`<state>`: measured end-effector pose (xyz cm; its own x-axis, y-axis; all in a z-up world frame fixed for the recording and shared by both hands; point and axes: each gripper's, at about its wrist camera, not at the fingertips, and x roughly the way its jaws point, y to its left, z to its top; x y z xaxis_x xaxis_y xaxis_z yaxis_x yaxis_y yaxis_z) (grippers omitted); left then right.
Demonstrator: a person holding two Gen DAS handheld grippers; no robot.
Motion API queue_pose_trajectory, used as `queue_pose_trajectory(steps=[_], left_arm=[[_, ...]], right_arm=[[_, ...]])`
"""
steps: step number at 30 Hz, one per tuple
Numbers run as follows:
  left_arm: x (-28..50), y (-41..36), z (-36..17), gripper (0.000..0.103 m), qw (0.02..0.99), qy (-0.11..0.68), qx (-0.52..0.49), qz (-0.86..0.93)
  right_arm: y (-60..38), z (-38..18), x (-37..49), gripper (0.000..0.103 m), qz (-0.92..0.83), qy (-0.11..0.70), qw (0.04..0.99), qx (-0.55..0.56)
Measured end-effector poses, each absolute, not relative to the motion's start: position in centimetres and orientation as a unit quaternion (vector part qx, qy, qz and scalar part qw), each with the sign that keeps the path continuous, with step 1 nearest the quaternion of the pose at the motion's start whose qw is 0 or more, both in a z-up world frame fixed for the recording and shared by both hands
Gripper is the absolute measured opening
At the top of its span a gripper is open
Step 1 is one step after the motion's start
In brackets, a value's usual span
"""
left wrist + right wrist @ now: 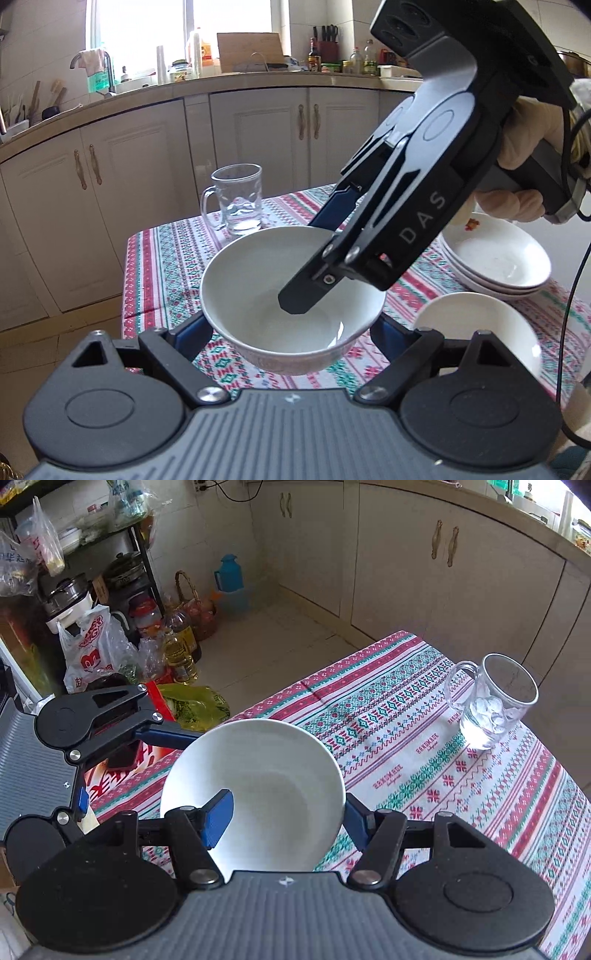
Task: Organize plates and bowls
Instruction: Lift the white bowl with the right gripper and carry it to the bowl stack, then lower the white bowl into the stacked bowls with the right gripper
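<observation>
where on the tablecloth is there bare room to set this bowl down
Bare cloth runs from the bowl to the glass mug, and on toward the near right edge of the tablecloth. By the plate stack and second bowl it is crowded.

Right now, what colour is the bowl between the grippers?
White: the bowl is plain white inside, clearest in the right wrist view.
</observation>
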<state>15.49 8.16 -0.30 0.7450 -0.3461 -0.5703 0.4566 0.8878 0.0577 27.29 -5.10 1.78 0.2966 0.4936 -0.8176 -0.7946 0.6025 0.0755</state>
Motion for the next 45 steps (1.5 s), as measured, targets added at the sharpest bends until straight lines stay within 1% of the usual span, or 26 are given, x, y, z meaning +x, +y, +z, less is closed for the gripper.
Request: queue_pose_trajectory(steps=[12, 19, 34, 45], left_arm=[[11.3, 5.9, 1.9, 0.091, 0.921, 0.279, 0.106, -0.251], [9.9, 3.9, 2.0, 0.091, 0.916, 0.271, 0.11, -0.276], [8.9, 1.3, 0.2, 0.091, 0.901, 0.287, 0.108, -0.307], [9.3, 1.1, -0.8, 0.091, 0.894, 0.307, 0.113, -0.305]], right_arm=[[-8.5, 4.5, 20.7, 0.069, 0.401, 0.409, 0.802, -0.167], [-11.1, 5.1, 18.0, 0.069, 0.382, 0.407, 0.814, -0.161], [-15.1, 3.0, 15.5, 0.07, 0.347, 0.422, 0.827, -0.131], [-15.3, 1.3, 15.9, 0.07, 0.348, 0.426, 0.826, -0.124]])
